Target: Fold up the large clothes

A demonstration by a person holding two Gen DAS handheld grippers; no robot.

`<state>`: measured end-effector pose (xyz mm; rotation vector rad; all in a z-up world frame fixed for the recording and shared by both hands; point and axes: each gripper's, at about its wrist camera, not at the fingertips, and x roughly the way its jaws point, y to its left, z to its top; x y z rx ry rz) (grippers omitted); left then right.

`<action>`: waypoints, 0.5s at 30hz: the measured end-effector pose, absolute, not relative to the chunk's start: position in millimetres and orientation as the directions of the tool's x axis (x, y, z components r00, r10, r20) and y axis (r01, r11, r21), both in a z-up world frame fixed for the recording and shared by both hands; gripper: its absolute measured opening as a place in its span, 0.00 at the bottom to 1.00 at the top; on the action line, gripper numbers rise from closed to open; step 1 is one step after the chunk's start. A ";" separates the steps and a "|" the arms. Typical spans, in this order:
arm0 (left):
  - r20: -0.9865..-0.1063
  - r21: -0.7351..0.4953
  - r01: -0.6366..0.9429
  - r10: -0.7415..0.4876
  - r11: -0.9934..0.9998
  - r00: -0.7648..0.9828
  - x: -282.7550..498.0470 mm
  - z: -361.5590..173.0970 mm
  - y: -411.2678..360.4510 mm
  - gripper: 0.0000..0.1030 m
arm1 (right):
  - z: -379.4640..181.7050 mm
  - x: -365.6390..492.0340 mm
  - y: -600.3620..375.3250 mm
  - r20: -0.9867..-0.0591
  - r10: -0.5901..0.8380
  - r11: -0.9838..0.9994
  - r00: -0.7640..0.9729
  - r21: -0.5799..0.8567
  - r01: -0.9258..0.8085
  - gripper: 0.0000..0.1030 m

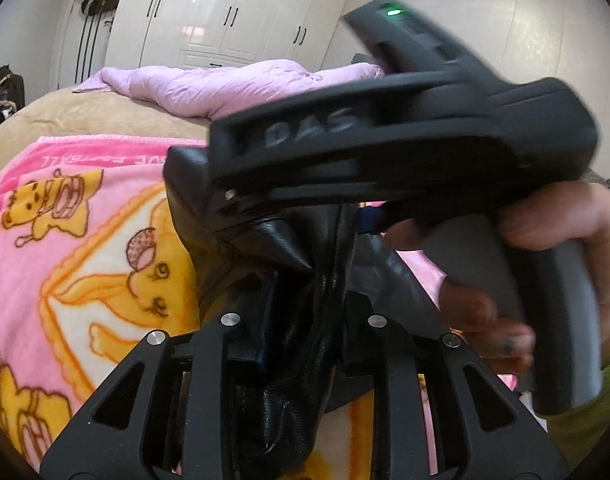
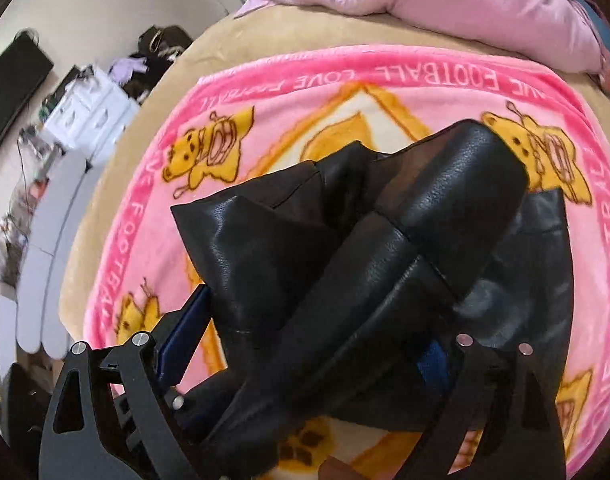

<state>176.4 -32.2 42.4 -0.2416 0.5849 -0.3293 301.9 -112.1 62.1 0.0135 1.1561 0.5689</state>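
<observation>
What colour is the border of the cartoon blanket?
Bright pink with white lettering, on the blanket; the right wrist view shows it best.

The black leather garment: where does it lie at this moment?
In the right wrist view the black leather garment lies bunched mid-frame on the pink cartoon blanket, with the lilac quilt beyond it.

The black leather garment lies bunched on a pink cartoon-print blanket spread over the bed. Its surface is grained and glossy, with stitched seams and a thinner dark lining showing at an opening. One rolled, tube-like part rises toward the far right, while a flat pointed panel spreads left. In the left wrist view a gathered strip stands upright.
</observation>
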 end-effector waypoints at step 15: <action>-0.403 -0.334 0.227 -0.356 0.915 0.843 129.3 81.0 14.4 0.69 | 86.5 325.0 -229.5 -0.706 0.604 0.776 0.369 0.415 -0.475 0.18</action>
